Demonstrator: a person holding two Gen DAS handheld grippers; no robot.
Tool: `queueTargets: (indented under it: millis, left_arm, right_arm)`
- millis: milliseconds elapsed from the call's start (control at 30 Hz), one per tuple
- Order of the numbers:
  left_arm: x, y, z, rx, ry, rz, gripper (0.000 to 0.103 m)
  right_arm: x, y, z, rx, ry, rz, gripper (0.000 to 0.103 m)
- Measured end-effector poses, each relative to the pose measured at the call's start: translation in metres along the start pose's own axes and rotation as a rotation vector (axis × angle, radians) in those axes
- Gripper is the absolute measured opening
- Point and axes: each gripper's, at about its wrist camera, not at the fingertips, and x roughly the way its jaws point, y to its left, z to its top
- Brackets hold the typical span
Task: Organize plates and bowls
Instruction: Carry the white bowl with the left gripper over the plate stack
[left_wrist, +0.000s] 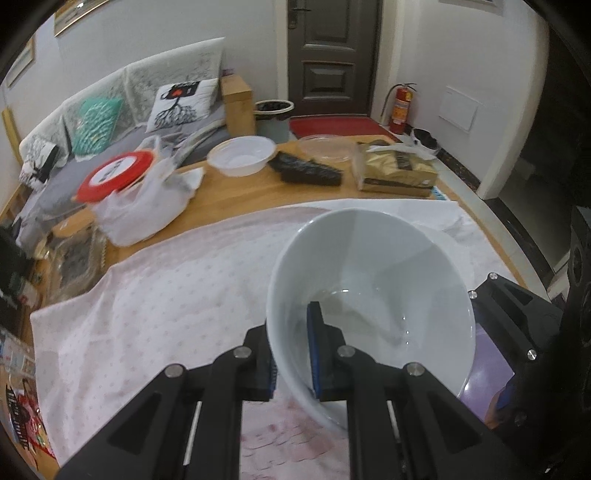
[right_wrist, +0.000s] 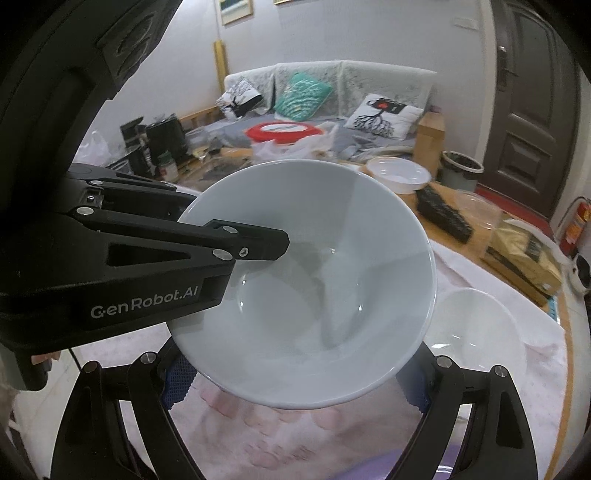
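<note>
My left gripper (left_wrist: 293, 354) is shut on the rim of a white ceramic bowl (left_wrist: 373, 295), one finger inside and one outside, and holds it tilted above the pink dotted cloth (left_wrist: 166, 302). In the right wrist view the same bowl (right_wrist: 314, 266) fills the middle, with the left gripper (right_wrist: 258, 243) reaching in from the left. My right gripper (right_wrist: 295, 373) is open, its fingers spread wide on either side under the bowl. A second white bowl (right_wrist: 476, 328) sits on the cloth to the right.
At the back of the wooden table (left_wrist: 258, 199) are a white plastic bowl (left_wrist: 242, 155), a clear bowl (left_wrist: 327, 147), a black brush (left_wrist: 306, 170), a gold box (left_wrist: 395, 170) and a red-lidded container in a plastic bag (left_wrist: 118, 173). A sofa stands behind.
</note>
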Motion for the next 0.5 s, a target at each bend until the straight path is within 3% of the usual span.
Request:
queueTargets:
  millis: [500]
  left_arm:
    - [0.034,-0.089,0.042,0.071,0.009,-0.064,0.010]
  right_arm:
    - [-0.037,-0.086,-0.024,0.089,0.003,-0.081,0.086]
